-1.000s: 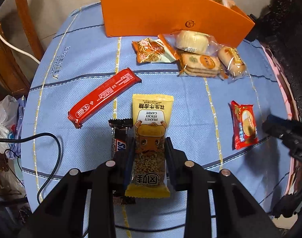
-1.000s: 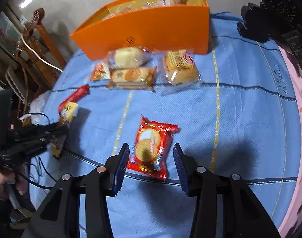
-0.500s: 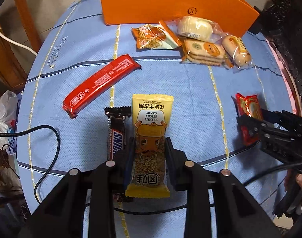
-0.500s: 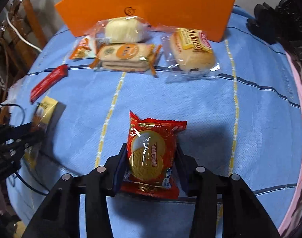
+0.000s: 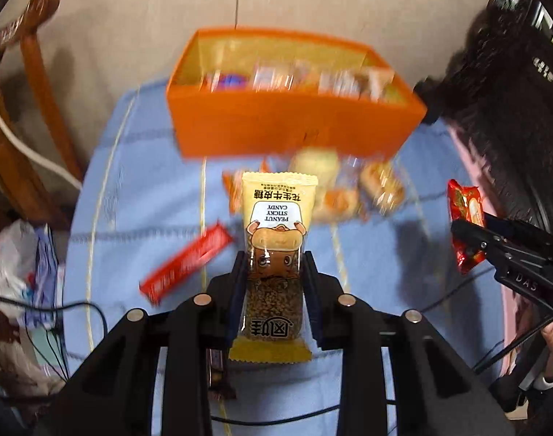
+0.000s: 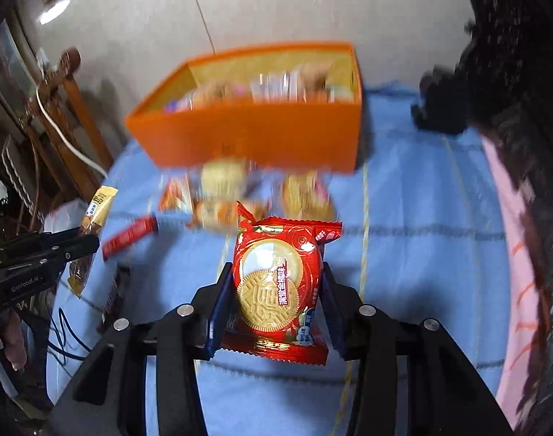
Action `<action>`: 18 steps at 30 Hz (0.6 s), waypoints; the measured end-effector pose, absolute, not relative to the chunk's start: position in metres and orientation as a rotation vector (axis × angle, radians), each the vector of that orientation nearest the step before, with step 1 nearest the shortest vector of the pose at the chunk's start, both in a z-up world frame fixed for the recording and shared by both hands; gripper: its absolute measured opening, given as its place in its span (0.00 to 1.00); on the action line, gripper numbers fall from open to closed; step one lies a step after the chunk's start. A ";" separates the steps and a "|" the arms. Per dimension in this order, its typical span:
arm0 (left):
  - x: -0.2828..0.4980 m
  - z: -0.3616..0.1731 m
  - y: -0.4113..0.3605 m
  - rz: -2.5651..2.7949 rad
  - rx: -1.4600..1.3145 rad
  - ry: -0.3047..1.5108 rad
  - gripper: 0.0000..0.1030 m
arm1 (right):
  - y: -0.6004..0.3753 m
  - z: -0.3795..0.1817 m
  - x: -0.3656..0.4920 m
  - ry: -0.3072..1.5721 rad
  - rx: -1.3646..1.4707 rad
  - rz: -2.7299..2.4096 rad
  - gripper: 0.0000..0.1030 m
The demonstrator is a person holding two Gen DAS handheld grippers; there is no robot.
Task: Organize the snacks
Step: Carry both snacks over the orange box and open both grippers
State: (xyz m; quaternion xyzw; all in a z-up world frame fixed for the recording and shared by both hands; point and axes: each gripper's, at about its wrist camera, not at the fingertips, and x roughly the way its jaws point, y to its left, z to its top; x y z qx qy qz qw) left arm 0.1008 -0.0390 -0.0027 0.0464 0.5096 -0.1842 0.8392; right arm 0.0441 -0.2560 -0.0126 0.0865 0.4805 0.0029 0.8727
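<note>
My left gripper (image 5: 274, 259) is shut on a yellow peanut candy bar (image 5: 276, 232), held up above the blue tablecloth (image 5: 131, 218). The right gripper (image 6: 276, 272) is shut on a red cookie packet (image 6: 280, 283), also lifted off the cloth. Ahead of both stands the orange box (image 5: 294, 130), open at the top with several wrapped snacks inside. In the left wrist view the right gripper (image 5: 469, 232) shows at the right edge with the red packet (image 5: 465, 214). At the left of the right wrist view, the left gripper (image 6: 91, 243) carries the yellow bar (image 6: 94, 218).
A long red bar (image 5: 189, 263), a dark chocolate bar (image 5: 218, 374) and several pastry packets (image 5: 349, 189) lie on the cloth in front of the box. A wooden chair (image 5: 21, 109) stands left, dark carved furniture (image 5: 512, 109) right. Black cables (image 5: 58, 327) trail off the near left.
Both grippers have risen with their snacks, so the open top of the orange box now shows. The right gripper went from around the red packet on the cloth to holding it aloft.
</note>
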 end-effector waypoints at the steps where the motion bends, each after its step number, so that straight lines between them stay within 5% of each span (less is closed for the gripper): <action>1: 0.106 0.003 -0.042 -0.390 0.098 1.066 0.28 | -0.254 -0.007 0.049 0.986 0.178 0.006 0.44; 18: 0.261 0.051 -0.099 -0.329 0.101 0.949 0.28 | -0.285 0.028 0.216 0.861 0.183 -0.014 0.44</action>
